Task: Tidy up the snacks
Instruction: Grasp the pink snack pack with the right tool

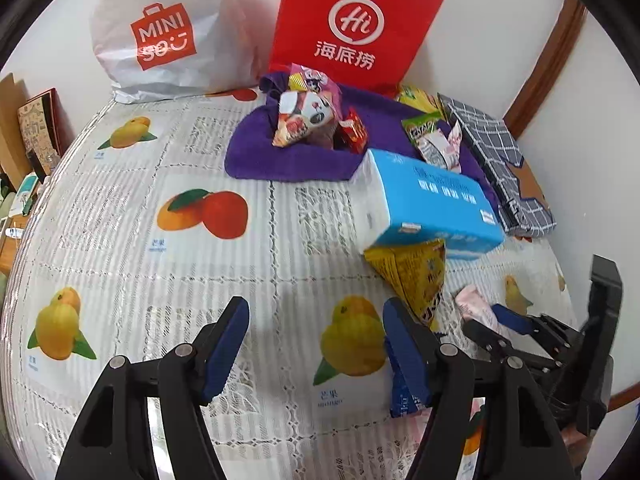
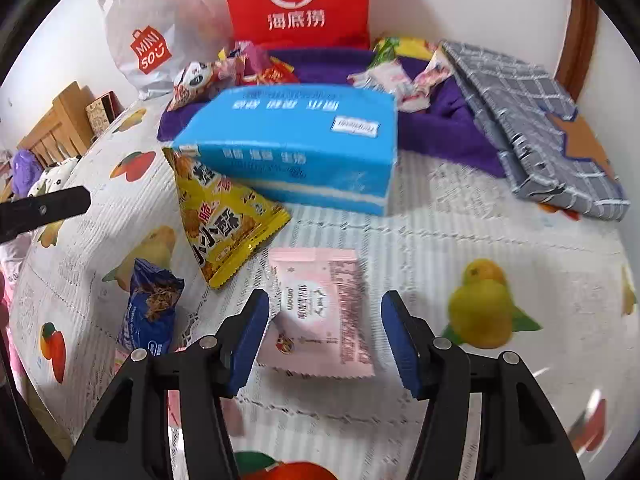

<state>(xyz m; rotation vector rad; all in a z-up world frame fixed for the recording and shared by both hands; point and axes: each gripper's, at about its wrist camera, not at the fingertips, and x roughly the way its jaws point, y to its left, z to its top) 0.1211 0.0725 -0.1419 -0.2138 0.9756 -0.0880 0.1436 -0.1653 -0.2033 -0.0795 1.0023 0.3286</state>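
The pink sachet lies flat on the fruit-print tablecloth, just in front of the blue tissue pack, with the yellow triangular snack bag beside it on the left. It looks light, thin and limp, probably with a slick film skin, so it could slide or buckle. The surest hold would likely be across its short width near the middle, pads pressing on the two long edges, not on a crimped end.

The right gripper straddles the sachet's near half with the jaws half open; neither pad presses on it yet. The left gripper hovers over bare cloth, front-left of the tissue pack, jaws half open with nothing between them.

A dark blue packet lies left of the sachet, further from the tissue pack.

Behind the tissue pack, a purple cloth forms a soft nest holding a panda-print packet, small red packets and some pink-and-white ones. Right of the tissue pack lies a grey checked folded box; what is in it is hidden. Against the wall behind stand a red paper bag and a white plastic bag, contents unseen.
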